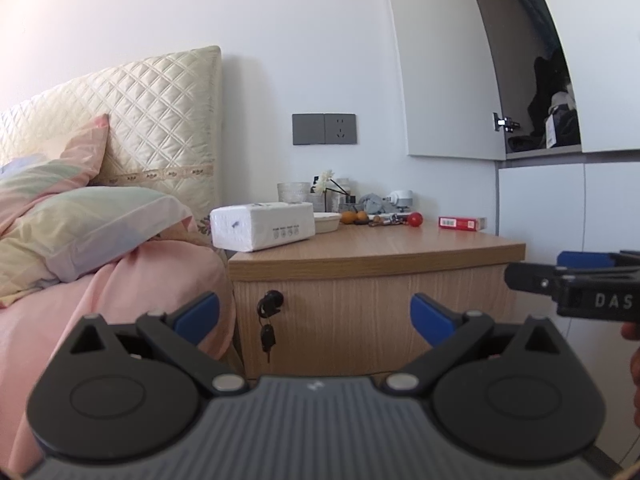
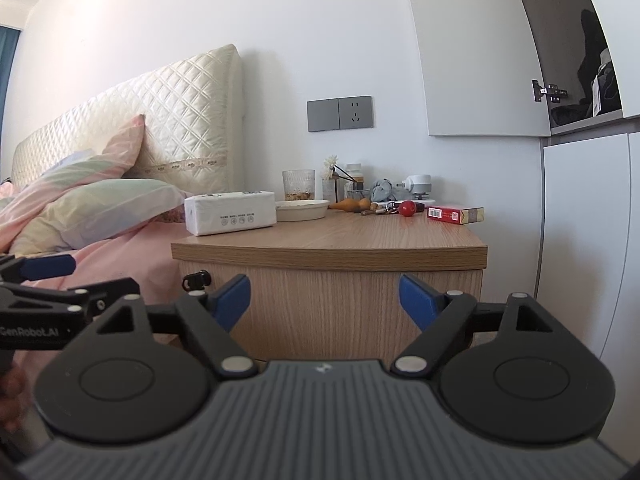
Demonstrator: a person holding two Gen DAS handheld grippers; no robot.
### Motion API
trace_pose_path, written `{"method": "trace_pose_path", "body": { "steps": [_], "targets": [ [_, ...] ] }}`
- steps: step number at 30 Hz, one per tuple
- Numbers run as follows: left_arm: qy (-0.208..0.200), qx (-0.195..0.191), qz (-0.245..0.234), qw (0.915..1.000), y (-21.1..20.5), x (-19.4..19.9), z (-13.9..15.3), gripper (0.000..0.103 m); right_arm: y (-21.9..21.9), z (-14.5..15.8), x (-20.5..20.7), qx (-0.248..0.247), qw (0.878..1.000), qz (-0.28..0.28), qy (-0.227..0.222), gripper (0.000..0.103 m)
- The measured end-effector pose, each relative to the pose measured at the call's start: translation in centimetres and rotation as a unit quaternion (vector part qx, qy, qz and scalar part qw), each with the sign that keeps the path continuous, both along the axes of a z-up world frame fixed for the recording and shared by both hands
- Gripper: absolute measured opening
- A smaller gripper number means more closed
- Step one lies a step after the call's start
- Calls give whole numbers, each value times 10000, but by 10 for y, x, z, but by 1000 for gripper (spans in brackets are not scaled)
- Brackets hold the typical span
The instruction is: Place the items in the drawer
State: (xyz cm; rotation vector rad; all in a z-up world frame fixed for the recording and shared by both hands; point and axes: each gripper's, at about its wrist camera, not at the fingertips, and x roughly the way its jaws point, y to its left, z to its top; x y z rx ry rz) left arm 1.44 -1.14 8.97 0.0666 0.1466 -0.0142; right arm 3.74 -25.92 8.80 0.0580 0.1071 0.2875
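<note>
Straight ahead of both spread, empty tools, left tool (image 1: pixel 315 316) and right tool (image 2: pixel 325 300), the drawer front (image 2: pixel 332 308) appears shut; the right seems marginally nearer.

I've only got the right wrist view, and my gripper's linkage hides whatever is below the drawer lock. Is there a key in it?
Observer: Yes. The left wrist view shows a small bunch of keys hanging from the lock, at the left end of the drawer front.
Operator: I see the left gripper only side-on. Is it open?
Observer: Yes. The left gripper is empty, its jaws wide apart, facing the drawer front.
</note>
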Motion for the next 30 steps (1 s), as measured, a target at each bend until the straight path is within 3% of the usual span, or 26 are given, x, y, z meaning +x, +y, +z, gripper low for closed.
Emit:
{"method": "trace_pose_path", "body": {
  "steps": [30],
  "targets": [
    [-15,-198,230,9995,8,-1,3,103,-3,1,-2,30,9998,-172,-16,83]
  ]
}}
